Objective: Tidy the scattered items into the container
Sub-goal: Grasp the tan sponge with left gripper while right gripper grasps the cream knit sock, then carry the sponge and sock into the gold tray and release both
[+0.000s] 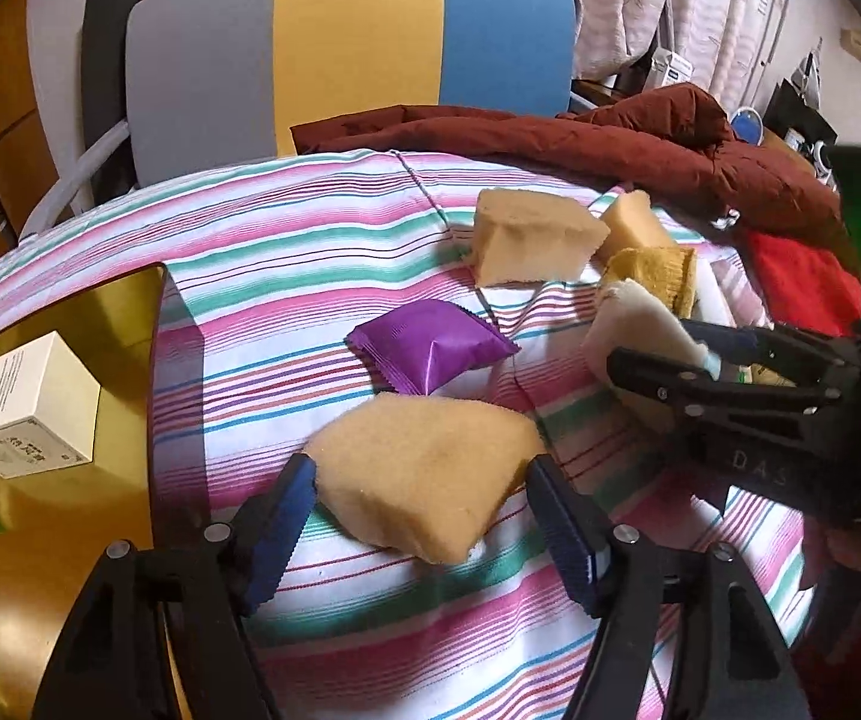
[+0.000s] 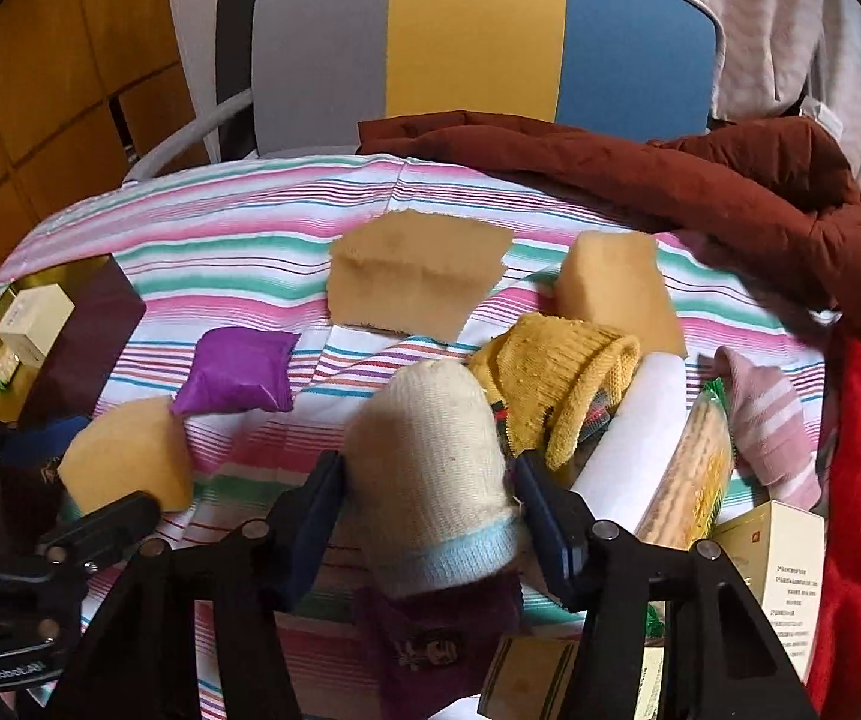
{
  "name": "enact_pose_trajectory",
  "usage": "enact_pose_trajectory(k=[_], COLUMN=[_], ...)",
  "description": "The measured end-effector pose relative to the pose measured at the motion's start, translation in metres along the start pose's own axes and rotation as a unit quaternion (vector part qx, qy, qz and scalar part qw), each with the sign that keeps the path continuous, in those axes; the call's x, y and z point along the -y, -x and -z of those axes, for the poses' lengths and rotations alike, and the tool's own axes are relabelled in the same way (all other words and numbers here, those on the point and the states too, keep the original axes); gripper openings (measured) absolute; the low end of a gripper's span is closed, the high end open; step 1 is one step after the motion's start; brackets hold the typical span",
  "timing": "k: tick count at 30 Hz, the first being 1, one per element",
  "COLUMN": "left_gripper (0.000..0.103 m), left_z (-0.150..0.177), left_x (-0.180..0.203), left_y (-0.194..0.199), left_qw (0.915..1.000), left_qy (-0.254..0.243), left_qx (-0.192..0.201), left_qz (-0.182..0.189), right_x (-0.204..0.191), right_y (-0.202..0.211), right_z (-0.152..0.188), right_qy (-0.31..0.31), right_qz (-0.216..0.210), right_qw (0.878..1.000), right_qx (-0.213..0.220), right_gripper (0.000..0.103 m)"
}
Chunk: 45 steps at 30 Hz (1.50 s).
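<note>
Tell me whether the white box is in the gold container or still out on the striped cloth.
In. The white box rests on the gold container floor, inside its raised rim; the striped cloth lies beyond that rim.

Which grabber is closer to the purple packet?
Left. The left gripper straddles the near sponge, which lies just in front of the purple packet. The right gripper sits farther off to the side, around the cream sock.

cloth (image 1: 322,240): pink-teal-white stripes | packet (image 1: 430,354): purple | sponge (image 1: 424,474): tan | sock (image 2: 430,468): cream (blue cuff)
</note>
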State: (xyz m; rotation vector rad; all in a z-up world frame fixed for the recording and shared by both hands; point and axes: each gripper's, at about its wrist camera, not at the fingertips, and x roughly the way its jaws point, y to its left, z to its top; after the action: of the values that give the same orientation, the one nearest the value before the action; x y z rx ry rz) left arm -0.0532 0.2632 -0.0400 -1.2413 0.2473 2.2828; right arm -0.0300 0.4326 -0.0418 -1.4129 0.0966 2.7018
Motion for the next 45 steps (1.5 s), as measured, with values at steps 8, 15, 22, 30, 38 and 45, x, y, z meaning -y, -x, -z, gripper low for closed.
enact_pose_trajectory(k=[8, 15, 22, 30, 38, 45], left_gripper=[0.058, 0.053, 0.052, 0.052, 0.052, 0.052], left_z=[0.007, 0.011, 0.016, 0.020, 0.026, 0.041], left_x=[0.010, 0.011, 0.017, 0.008, -0.020, -0.068], left_y=[0.003, 0.013, 0.036, 0.065, 0.098, 0.115], left_qw=[0.9987, 0.9988, 0.9968, 0.9950, 0.9919, 0.9895], left_qy=[-0.036, -0.029, -0.038, -0.011, 0.016, 0.064], left_qx=[0.029, 0.037, 0.067, 0.090, 0.122, 0.129], left_qz=[-0.019, 0.010, 0.022, 0.041, 0.032, 0.014], right_x=[0.004, 0.004, 0.003, 0.003, -0.009, -0.022], right_y=[0.001, 0.001, 0.000, 0.002, 0.010, 0.018], right_z=[-0.004, -0.004, -0.005, -0.003, -0.003, -0.001], right_qy=[-0.008, -0.021, -0.016, -0.023, -0.004, 0.018], right_qz=[-0.011, -0.037, -0.048, -0.063, -0.078, -0.076], right_qw=[1.000, 0.999, 0.999, 0.998, 0.997, 0.996], right_qx=[0.003, -0.001, 0.000, 0.005, 0.026, 0.044], right_gripper=[0.058, 0.056, 0.055, 0.055, 0.051, 0.033])
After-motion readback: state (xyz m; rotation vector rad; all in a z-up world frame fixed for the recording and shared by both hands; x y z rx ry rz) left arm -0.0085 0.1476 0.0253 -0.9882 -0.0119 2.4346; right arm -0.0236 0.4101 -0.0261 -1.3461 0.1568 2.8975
